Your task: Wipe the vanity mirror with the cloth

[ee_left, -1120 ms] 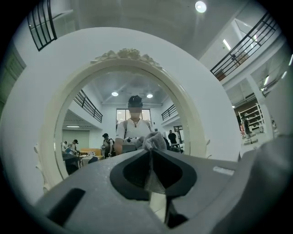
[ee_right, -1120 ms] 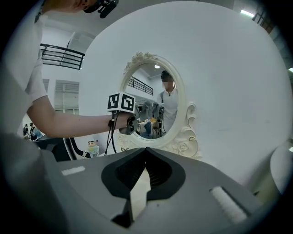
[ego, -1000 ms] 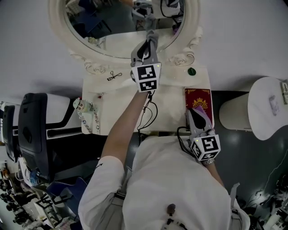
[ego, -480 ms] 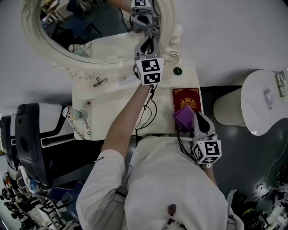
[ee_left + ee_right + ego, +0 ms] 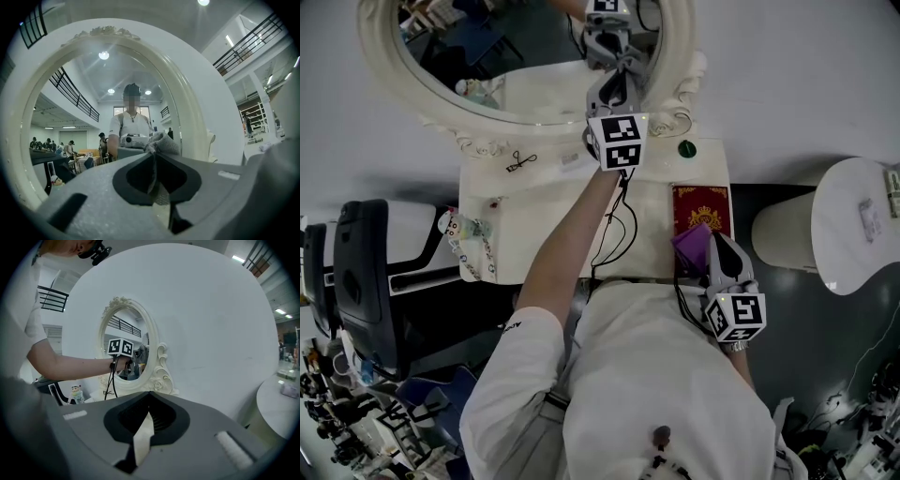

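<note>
Reaching up and away from the body, the left gripper (image 5: 617,82) was at the vanity mirror (image 5: 511,80), jaws clamped tight on the grey cloth (image 5: 624,64). A wad of the cloth bulged out past the jaw tips. It sat against the glass low on the mirror's right side, close to the carved cream frame (image 5: 483,142), right where it met its own reflection. Seen along the left gripper's jaws, the cloth ran down through the gap between them, with the person mirrored in the glass behind it.

Down near the body, the right gripper (image 5: 716,251) hung over the front right corner of the white vanity table (image 5: 534,220). Its jaws were pinched nearly together on a thin pale strip (image 5: 142,439), seen edge-on in its own view. From the head view, a purple piece (image 5: 692,246) sat at those jaw tips, overlapping the near end of a red booklet (image 5: 701,204) with a gold crest. Whether strip and purple piece were one thing, I couldn't tell.

On the tabletop, a small green round thing (image 5: 686,148) lay beside the frame's right scroll, and a little figurine (image 5: 461,225) stood at the left edge.
</note>
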